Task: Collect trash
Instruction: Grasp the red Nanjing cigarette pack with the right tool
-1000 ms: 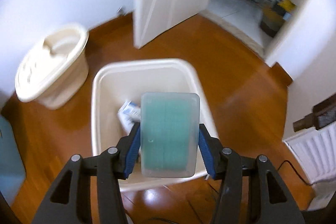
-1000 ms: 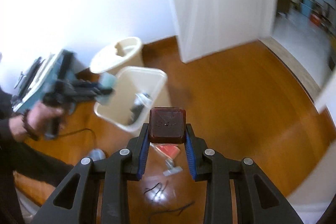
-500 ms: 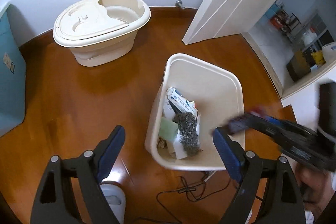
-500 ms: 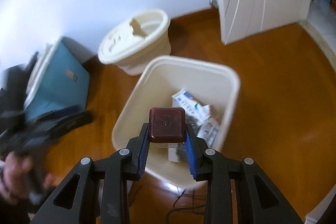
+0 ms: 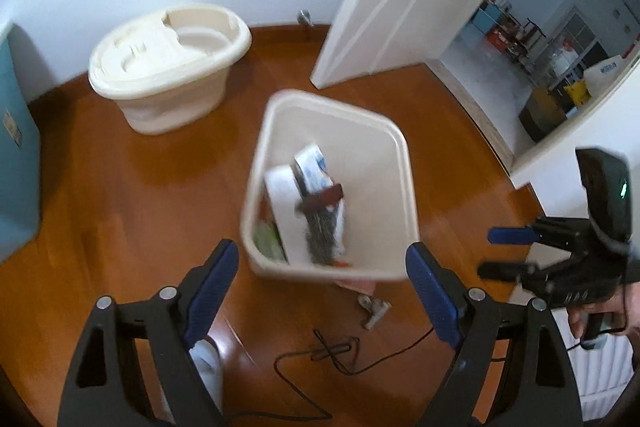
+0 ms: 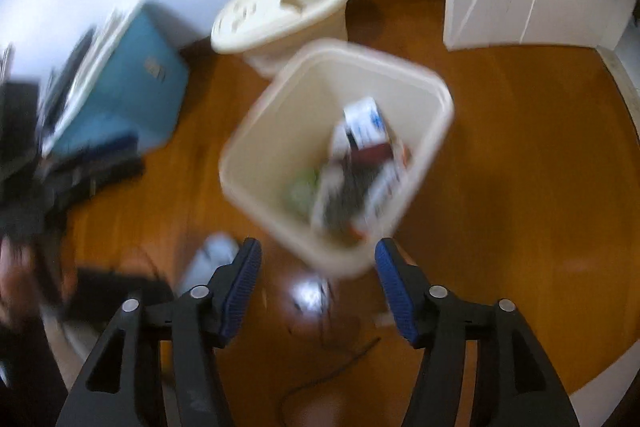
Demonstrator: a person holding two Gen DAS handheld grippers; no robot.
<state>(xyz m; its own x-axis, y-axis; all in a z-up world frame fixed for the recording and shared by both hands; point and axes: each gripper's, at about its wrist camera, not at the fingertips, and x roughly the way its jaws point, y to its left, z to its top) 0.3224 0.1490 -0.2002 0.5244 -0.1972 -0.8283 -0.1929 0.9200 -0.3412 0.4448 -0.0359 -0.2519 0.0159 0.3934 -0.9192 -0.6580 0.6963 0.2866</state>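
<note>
**Brown block dropped, floor litter next**

Both pairs of tongs hang over the cream bin (image 5: 400, 163), pointing steeply down at it, and neither holds anything. The left tongs (image 5: 322, 287) stand wide and released, nothing between the blue pads. The right tongs (image 6: 316, 277) are opening at this moment, with an empty gap between their pads too. From the left side I can see the right tongs again, off to the right of the bin, gripped in a hand (image 5: 600, 311).

To my eye this is the drop-off step just finishing: a small dark brown block (image 5: 322, 198) lies on top of the heap inside the bin, tilted across the other rubbish.

The heap looks loose and mixed. There is a white and blue carton (image 5: 314, 163) toward the far side of the bin, a white roll (image 5: 286, 203) beside it, a grey wiry scrubber (image 5: 320, 235) under the brown block, and something pale green (image 5: 266, 241) at the near left corner. The right view is blurred, so I can't tell finer detail.

More litter remains on the floor near the bin's front edge: a small metal clip (image 5: 374, 309) and a thin dark cord (image 5: 336, 347). Fetching these, I'd judge, calls for swinging one pair of tongs off the bin and low to the floor, then closing carefully, since both are thin and flat.
</note>
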